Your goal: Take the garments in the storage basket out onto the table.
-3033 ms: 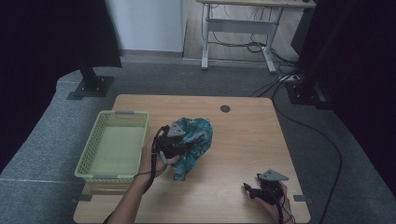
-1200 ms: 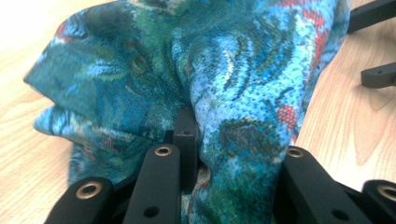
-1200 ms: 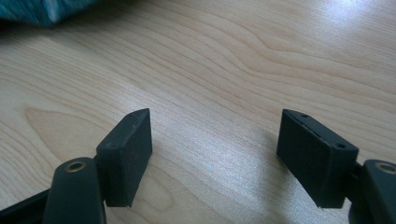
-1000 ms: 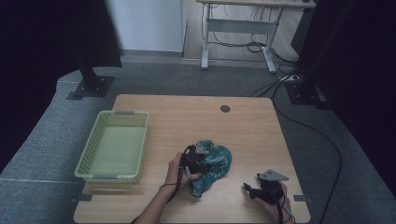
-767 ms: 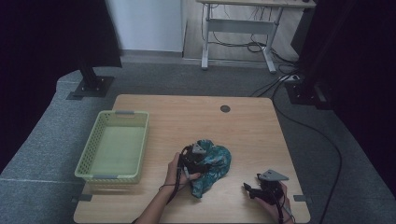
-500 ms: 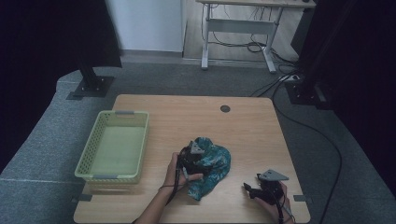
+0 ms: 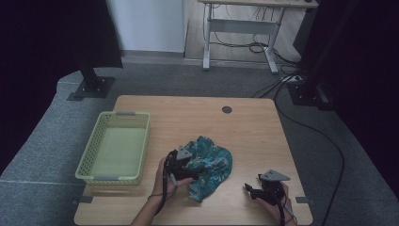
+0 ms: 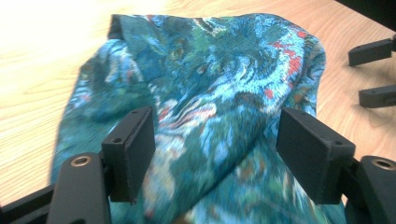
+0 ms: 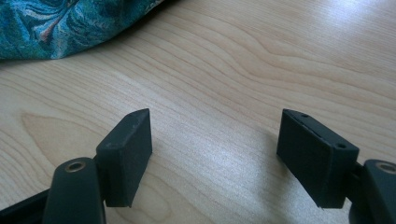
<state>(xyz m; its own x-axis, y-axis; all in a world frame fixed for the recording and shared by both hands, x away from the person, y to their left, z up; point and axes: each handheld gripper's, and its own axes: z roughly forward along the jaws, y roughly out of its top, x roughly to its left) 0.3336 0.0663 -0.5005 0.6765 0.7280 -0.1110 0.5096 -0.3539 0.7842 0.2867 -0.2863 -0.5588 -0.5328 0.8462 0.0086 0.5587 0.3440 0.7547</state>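
Pale wooden counter point(image 7: 254, 136) is occupied near its front by a crumpled teal patterned cloth point(image 7: 207, 165). Left tool point(image 8: 215, 149) is spread wide, with cloth bunched between the jaws but not pinched. Right tool point(image 9: 215, 154) is spread wide over bare wood, nothing held.

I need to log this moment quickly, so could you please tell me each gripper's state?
Left gripper: open, jaws apart around the teal cloth.
Right gripper: open, holding nothing, over the table.
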